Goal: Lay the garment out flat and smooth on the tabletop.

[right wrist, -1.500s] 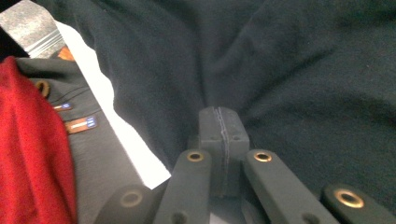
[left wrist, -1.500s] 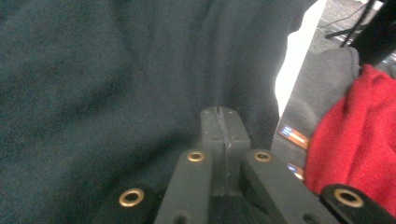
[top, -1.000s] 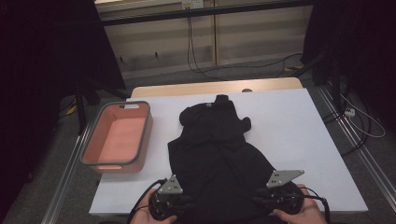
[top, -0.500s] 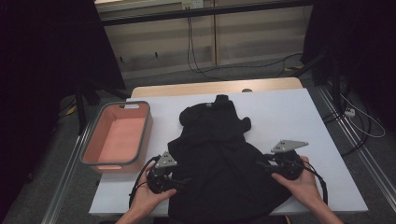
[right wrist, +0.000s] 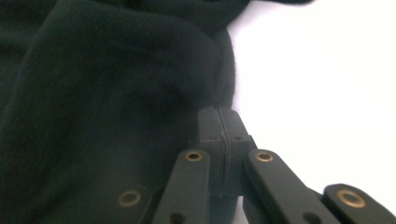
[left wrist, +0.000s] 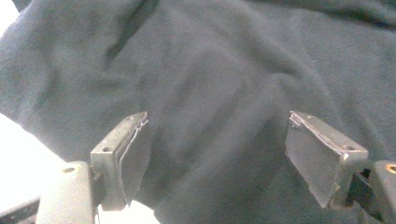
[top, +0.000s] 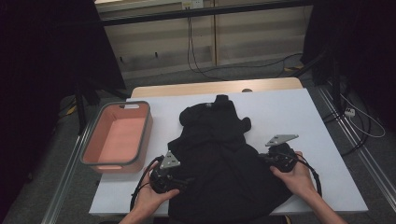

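Meanwhile, worked a rumpled black fleece garment (top: 224, 163) on white table (top: 322, 121).
Left gripper (left wrist: 217, 154) just spread wide over cloth; right gripper (right wrist: 219, 121) just clamped, seemingly pinching its edge.

Black garment (top: 219, 158) lies rumpled, spread on the white table (top: 289, 112).

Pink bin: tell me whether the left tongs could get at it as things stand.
Probably yes. The left tongs stand open over the black garment, gripping nothing, and the pink bin sits beside that hand with only bare table between.
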Tool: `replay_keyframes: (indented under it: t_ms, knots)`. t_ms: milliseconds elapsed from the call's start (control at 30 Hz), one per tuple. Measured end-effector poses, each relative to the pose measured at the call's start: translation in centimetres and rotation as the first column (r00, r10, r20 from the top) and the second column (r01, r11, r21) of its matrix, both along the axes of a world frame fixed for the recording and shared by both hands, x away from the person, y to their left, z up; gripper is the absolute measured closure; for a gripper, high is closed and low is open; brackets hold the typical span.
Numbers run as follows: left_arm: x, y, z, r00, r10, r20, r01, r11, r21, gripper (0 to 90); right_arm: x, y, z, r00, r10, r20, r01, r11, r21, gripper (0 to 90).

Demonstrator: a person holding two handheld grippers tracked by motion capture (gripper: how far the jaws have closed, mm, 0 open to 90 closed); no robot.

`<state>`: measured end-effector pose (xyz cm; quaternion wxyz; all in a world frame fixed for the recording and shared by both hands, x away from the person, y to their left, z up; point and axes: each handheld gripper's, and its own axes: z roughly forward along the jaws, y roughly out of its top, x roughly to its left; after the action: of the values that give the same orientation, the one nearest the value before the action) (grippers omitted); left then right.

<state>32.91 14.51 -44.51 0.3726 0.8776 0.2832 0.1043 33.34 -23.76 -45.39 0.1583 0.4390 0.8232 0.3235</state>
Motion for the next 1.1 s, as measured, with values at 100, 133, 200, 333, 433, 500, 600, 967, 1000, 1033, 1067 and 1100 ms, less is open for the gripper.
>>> replay_keyframes:
  t_ms: [100, 133, 200, 333, 433, 500, 600, 967, 1000, 1033, 1067, 1100]
  knots:
    - [-0.1, 0.1, 0.1, 1.0000, -0.002, 0.002, 0.002, 1.0000, 0.001, 23.2, -1.0, -1.0, 0.0, 0.9999, -0.004, -0.011, 0.004, 1.000, 0.015, 89.8]
    - [-0.1, 0.1, 0.1, 1.0000, 0.001, 0.004, -0.001, 1.0000, 0.000, 23.2, -1.5, -1.4, 0.0, 0.9999, -0.005, -0.013, 0.005, 1.000, 0.015, 89.8]
    - [-0.1, 0.2, 0.1, 1.0000, 0.005, 0.003, -0.005, 1.0000, 0.000, 23.3, -1.8, -1.5, 0.0, 0.9999, -0.005, -0.013, 0.005, 1.000, 0.012, 89.9]
    - [-0.3, 0.4, 0.1, 0.9998, -0.001, -0.022, 0.000, 0.9997, -0.026, 28.5, -2.9, -2.2, 0.1, 0.9998, -0.010, -0.020, 0.010, 1.000, -0.001, 89.8]
    - [-0.7, 0.3, 0.1, 0.9996, -0.027, 0.003, 0.027, 0.9996, -0.011, 36.3, -3.8, -2.8, 0.2, 0.9995, -0.024, -0.022, 0.024, 1.000, -0.014, 89.8]
    - [-0.7, 0.1, 0.0, 0.9989, -0.047, -0.004, 0.047, 0.9989, -0.003, 37.7, -4.3, -3.4, 0.2, 0.9991, -0.034, -0.024, 0.034, 0.999, -0.011, 89.8]
    - [-0.9, -0.2, -0.1, 0.9982, -0.060, -0.004, 0.060, 0.9982, 0.007, 42.3, -5.0, -4.2, 0.3, 0.9985, -0.046, -0.028, 0.046, 0.999, -0.011, 89.8]
    - [-1.2, -0.7, -0.3, 0.9943, -0.106, -0.017, 0.106, 0.9941, 0.024, 46.1, -7.7, -6.2, 0.5, 0.9921, -0.123, -0.025, 0.122, 0.992, -0.040, 89.5]
    - [-1.3, -0.7, -0.3, 0.9940, -0.108, -0.019, 0.109, 0.9938, 0.024, 46.2, -7.6, -6.2, 0.5, 0.9933, -0.113, -0.024, 0.112, 0.994, -0.018, 88.7]
    - [-1.3, -1.0, -0.3, 0.9939, -0.109, -0.013, 0.109, 0.9937, 0.023, 46.9, -7.4, -6.1, 0.6, 0.9946, -0.103, -0.017, 0.103, 0.994, 0.023, 83.3]
    - [-1.3, -1.0, -0.3, 0.9939, -0.109, -0.013, 0.109, 0.9937, 0.023, 47.4, -7.4, -6.1, 0.6, 0.9946, -0.103, -0.017, 0.103, 0.994, 0.023, 83.3]
    - [-1.4, -1.1, -0.3, 0.9933, -0.115, -0.011, 0.115, 0.9929, 0.029, 48.7, -7.2, -5.9, 0.7, 0.9956, -0.094, -0.001, 0.094, 0.995, 0.038, 76.5]
